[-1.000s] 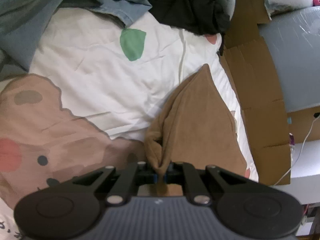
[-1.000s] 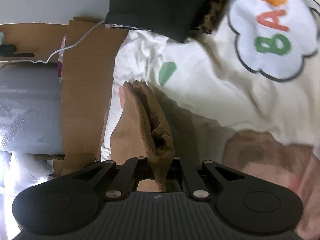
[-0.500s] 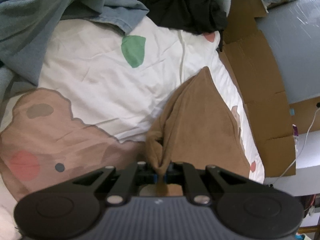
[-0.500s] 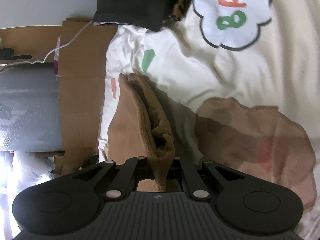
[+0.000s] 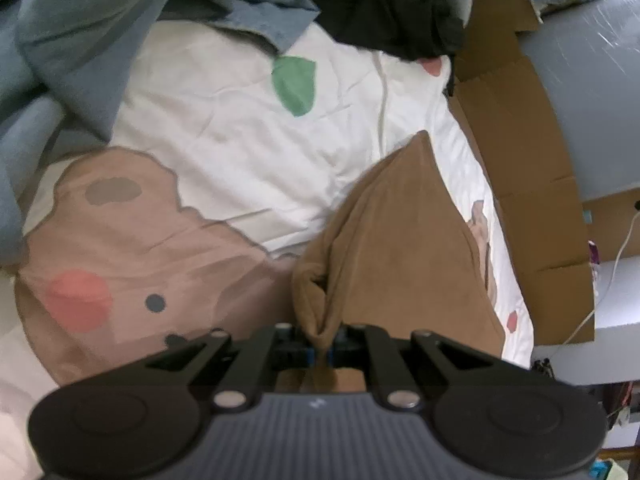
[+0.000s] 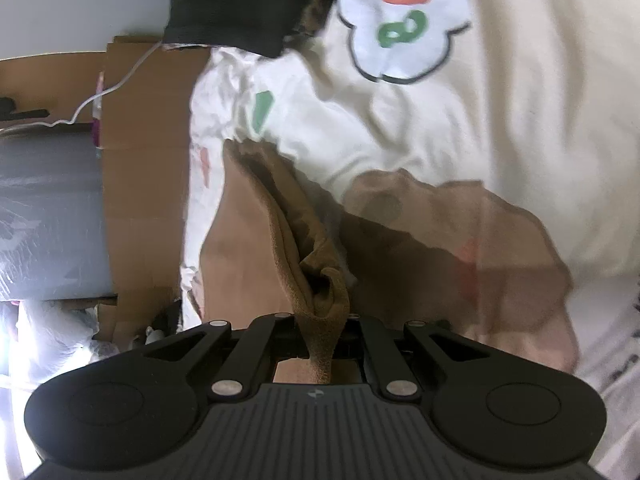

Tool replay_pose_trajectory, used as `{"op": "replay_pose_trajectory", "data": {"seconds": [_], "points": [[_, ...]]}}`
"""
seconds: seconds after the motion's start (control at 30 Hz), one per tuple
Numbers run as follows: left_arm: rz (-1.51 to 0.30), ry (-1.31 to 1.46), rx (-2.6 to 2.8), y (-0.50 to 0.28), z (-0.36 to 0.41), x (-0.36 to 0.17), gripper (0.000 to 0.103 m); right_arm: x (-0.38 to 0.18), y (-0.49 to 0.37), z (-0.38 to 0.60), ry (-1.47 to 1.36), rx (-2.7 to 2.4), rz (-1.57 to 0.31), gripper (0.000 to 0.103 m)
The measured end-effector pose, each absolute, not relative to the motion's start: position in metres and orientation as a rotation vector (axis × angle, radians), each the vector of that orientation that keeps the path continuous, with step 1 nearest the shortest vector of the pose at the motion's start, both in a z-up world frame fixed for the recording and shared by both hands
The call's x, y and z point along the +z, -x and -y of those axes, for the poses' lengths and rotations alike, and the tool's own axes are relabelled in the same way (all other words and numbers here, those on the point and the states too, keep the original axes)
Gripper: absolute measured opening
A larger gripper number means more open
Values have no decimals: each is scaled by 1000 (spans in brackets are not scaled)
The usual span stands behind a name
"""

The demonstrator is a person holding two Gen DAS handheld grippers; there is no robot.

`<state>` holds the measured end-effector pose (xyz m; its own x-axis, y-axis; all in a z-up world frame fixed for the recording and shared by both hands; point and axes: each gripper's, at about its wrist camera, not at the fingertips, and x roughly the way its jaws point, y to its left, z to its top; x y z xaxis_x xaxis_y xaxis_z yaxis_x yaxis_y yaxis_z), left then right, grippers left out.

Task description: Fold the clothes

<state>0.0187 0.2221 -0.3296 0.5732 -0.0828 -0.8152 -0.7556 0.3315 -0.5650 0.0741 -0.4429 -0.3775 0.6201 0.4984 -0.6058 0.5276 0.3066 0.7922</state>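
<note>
Brown garment [image 5: 404, 240] was soft, fleece-like, tan-brown, doubled over so a thick rolled fold ran along one side, tapering to a point at the far end. It hung over the white printed bedsheet [image 5: 224, 120], close to the bed's edge by the flattened cardboard [image 5: 520, 128]. Left gripper [image 5: 322, 346] was clamped on a bunched corner of it, cloth pinched right between the jaws and fanning out away from them. Right gripper [image 6: 322, 344] was likewise closed on another bunched corner [image 6: 320, 300], the folded edge running straight out ahead of its jaws. Sheet beneath showed a large brown bear print [image 5: 120, 248] and a green patch [image 5: 294, 86]. Blue-grey clothing [image 5: 80, 28] and a black garment [image 5: 384, 8] lay piled at the far side, well apart from the brown piece.
</note>
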Motion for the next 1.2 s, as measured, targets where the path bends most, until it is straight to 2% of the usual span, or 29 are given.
{"op": "replay_pose_trajectory", "data": {"seconds": [0.4, 0.47, 0.57, 0.63, 0.67, 0.93, 1.2], "points": [[-910, 1209, 524, -22, -229, -363, 6, -403, -79, 444, -1285, -62, -1051, 3], [-903, 1215, 507, -20, -229, -361, 7, -399, -78, 447, -1277, -58, -1062, 12], [-891, 1210, 493, -18, -228, -358, 7, -384, -75, 456, -1215, -64, -1054, 18], [-881, 1206, 486, -17, -226, -356, 8, -373, -74, 464, -1184, -84, -1036, 32], [-876, 1205, 483, -17, -225, -355, 9, -367, -76, 467, -1169, -90, -1029, 33], [-869, 1190, 466, -23, -226, -351, 13, -322, -111, 470, -994, -40, -1058, 33], [-863, 1200, 476, -18, -228, -356, 13, -298, -176, 389, -770, 211, -1224, 33]]}}
